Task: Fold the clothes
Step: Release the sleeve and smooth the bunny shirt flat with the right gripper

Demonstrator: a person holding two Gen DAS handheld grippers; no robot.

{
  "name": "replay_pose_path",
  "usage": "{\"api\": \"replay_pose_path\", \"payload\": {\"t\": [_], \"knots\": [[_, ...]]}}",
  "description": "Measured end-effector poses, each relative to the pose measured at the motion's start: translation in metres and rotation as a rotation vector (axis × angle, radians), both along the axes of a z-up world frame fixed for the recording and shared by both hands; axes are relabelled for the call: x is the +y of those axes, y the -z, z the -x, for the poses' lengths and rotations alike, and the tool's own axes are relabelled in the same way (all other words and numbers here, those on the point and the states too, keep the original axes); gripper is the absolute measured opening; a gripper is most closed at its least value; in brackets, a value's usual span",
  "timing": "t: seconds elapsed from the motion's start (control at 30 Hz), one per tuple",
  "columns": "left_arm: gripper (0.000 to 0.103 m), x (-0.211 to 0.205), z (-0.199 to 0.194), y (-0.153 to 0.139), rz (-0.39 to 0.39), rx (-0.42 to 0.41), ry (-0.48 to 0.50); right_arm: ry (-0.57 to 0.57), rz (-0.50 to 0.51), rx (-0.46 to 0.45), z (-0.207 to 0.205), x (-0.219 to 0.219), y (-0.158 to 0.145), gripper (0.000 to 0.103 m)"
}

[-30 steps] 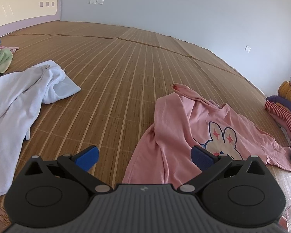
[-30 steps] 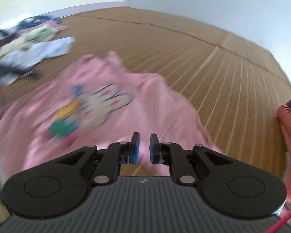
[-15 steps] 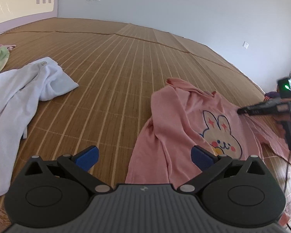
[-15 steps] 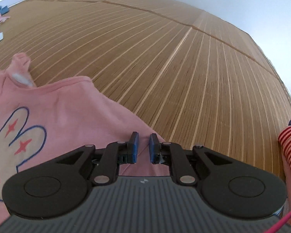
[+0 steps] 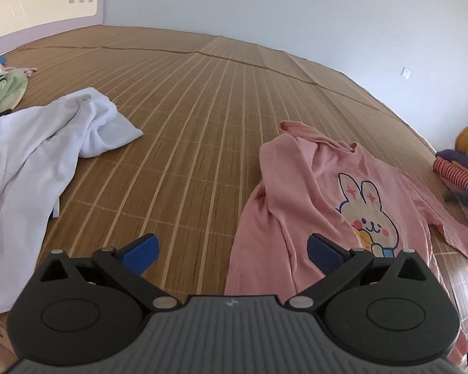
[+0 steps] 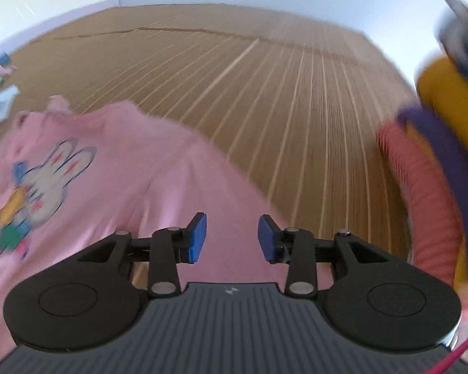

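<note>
A pink shirt with a rabbit print (image 5: 321, 193) lies rumpled on the bamboo mat, right of centre in the left wrist view. My left gripper (image 5: 231, 249) is wide open and empty, just above the shirt's near hem. In the blurred right wrist view the same pink shirt (image 6: 115, 168) spreads to the left and under my right gripper (image 6: 232, 238), which is open and empty over the shirt's right part.
A white garment (image 5: 37, 149) lies crumpled at the left. A green garment (image 5: 3, 90) lies at the far left. Folded clothes, striped red, purple and yellow (image 6: 436, 162), are stacked at the right; they also show in the left wrist view (image 5: 458, 168).
My right gripper has opened from shut and swung back over the shirt's right side. It has left the left wrist view. The left gripper has barely moved.
</note>
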State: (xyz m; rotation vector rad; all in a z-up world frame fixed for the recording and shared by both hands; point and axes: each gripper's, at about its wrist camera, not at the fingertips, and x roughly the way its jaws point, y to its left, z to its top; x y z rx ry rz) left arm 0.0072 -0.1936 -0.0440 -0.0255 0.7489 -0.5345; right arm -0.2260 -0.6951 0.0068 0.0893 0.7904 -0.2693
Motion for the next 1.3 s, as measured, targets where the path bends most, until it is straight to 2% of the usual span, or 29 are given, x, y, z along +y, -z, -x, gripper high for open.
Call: {"api": "replay_pose_path", "payload": {"t": [0.1,0.2,0.23,0.43,0.57,0.63,0.77,0.87,0.9,0.97,1.03,1.13,1.2,1.3], "knots": [[0.103,-0.002,-0.001,0.000,0.008,0.006,0.004,0.072,0.028,0.051,0.018,-0.008,0.020,0.036],[0.103,-0.006,0.001,0.002,-0.002,0.002,0.019,0.134,0.036,0.037,0.027,-0.022,0.029,0.036],[0.103,-0.007,0.002,0.003,-0.007,0.004,0.023,0.143,0.044,0.038,0.027,-0.024,0.030,0.032],[0.103,-0.007,0.003,0.006,-0.036,0.001,0.027,0.164,0.158,0.057,0.019,-0.021,0.032,0.032],[0.103,-0.002,0.002,0.004,-0.025,-0.002,0.014,0.183,0.256,0.068,0.009,-0.008,0.026,0.032],[0.103,0.001,0.002,0.004,-0.021,-0.003,0.009,0.115,0.242,0.018,0.010,0.006,0.011,0.034],[0.103,0.006,0.003,0.003,-0.035,-0.003,-0.003,-0.142,0.069,-0.079,0.012,0.059,-0.007,0.035],[0.103,0.012,0.008,-0.001,-0.016,-0.006,-0.040,-0.345,-0.009,-0.117,0.008,0.102,-0.004,0.036],[0.103,0.015,0.011,-0.003,0.000,-0.006,-0.056,-0.400,-0.014,-0.125,0.008,0.117,-0.002,0.036],[0.103,0.022,0.020,-0.009,0.050,-0.012,-0.078,-0.477,0.006,-0.144,0.003,0.140,0.008,0.043],[0.103,0.031,0.032,-0.015,0.106,-0.035,-0.094,-0.512,0.047,-0.157,-0.002,0.158,0.021,0.049],[0.103,0.047,0.049,-0.022,0.228,-0.086,-0.087,-0.488,0.113,-0.153,-0.005,0.172,0.040,0.056],[0.103,0.057,0.056,-0.025,0.312,-0.080,-0.061,-0.469,0.120,-0.175,-0.003,0.172,0.046,0.062],[0.103,0.059,0.065,-0.028,0.351,-0.057,-0.090,-0.444,0.117,-0.209,0.002,0.170,0.051,0.070]]}}
